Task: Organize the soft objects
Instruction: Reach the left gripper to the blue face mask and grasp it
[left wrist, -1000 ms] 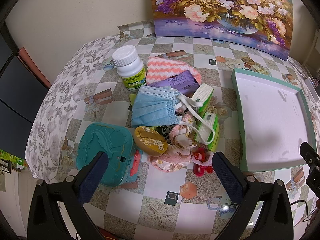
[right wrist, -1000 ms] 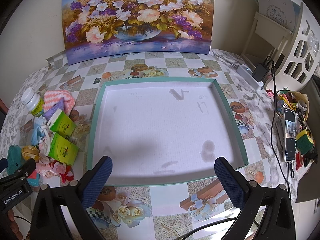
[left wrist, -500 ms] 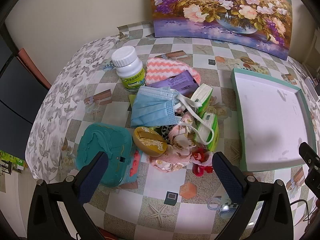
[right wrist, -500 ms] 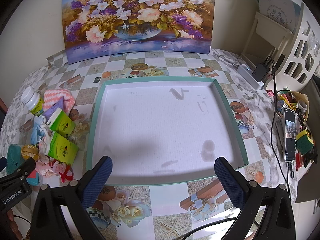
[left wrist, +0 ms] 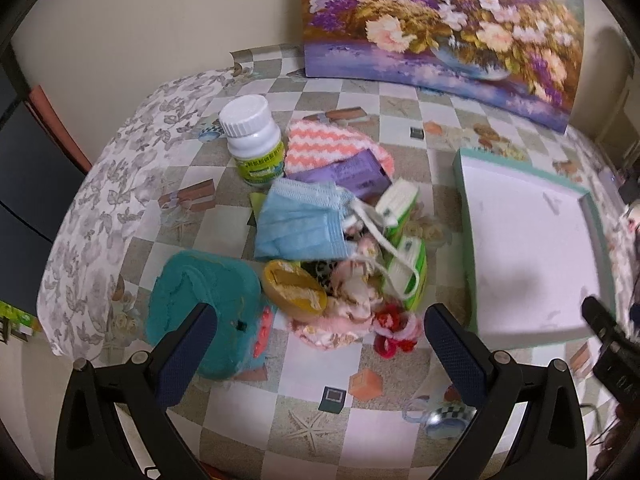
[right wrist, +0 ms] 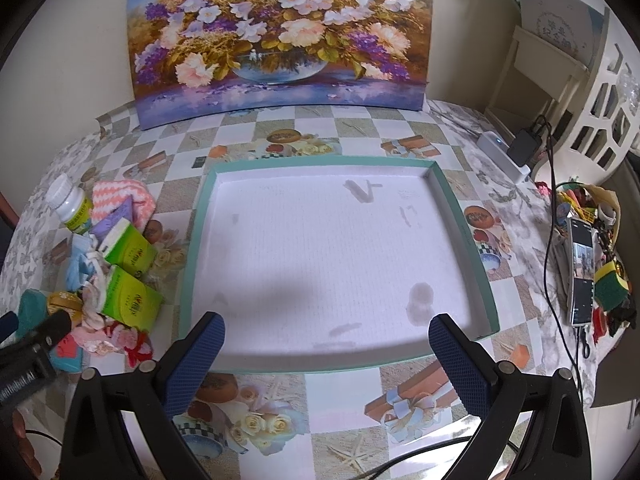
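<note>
Left wrist: left tool [left wrist: 320, 326] spread, empty; pink cloth [left wrist: 344, 312] half-buried under mask [left wrist: 298, 226]. Right tool [right wrist: 326, 336] spread, empty.

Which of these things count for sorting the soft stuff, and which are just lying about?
For the job: mask, striped cloth, pink cloth, red scrunchie, tissue packs, tray.

Lying about: pill bottle, painting, phone, sponge, charger.
</note>
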The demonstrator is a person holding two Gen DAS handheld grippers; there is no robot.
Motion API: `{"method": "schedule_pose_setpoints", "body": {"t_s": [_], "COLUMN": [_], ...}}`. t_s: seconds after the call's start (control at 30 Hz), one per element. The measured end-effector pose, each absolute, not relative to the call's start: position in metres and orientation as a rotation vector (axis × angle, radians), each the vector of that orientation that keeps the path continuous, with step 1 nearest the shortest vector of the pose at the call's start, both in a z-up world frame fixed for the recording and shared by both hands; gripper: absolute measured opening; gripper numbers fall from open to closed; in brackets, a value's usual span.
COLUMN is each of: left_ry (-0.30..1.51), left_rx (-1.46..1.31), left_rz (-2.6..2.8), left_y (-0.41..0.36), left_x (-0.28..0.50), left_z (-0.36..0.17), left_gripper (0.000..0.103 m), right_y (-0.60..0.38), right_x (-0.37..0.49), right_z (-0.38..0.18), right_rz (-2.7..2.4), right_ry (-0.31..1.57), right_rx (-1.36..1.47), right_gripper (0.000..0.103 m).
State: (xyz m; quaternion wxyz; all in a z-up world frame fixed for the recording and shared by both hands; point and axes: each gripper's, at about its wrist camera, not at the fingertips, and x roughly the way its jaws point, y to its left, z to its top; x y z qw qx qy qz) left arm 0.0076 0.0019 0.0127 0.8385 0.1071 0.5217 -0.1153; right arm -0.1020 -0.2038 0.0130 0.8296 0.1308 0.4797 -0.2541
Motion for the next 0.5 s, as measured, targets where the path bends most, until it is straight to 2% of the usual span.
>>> {"method": "schedule_pose_setpoints", "body": {"t_s": [0.3,0.5], "left_ry": [1.117,1.166], "left_rx": [0.211,0.195], "left_rz": [-0.234,-0.248], "left_y": [0.024,0.037], "left_x": [0.055,0.083], "left_z": [0.028,0.024], "left_gripper": [0.103,0.103], "right_y": [-0.175,-0.145], "right_x": [-0.067,-0.023], "right_z": [0.037,0.03], "right_rz": [-0.424,-0.293], "right_ry": [0.992,1.039], "right_rx": [0.252,0.218], "right_gripper": [0.103,0.103]}}
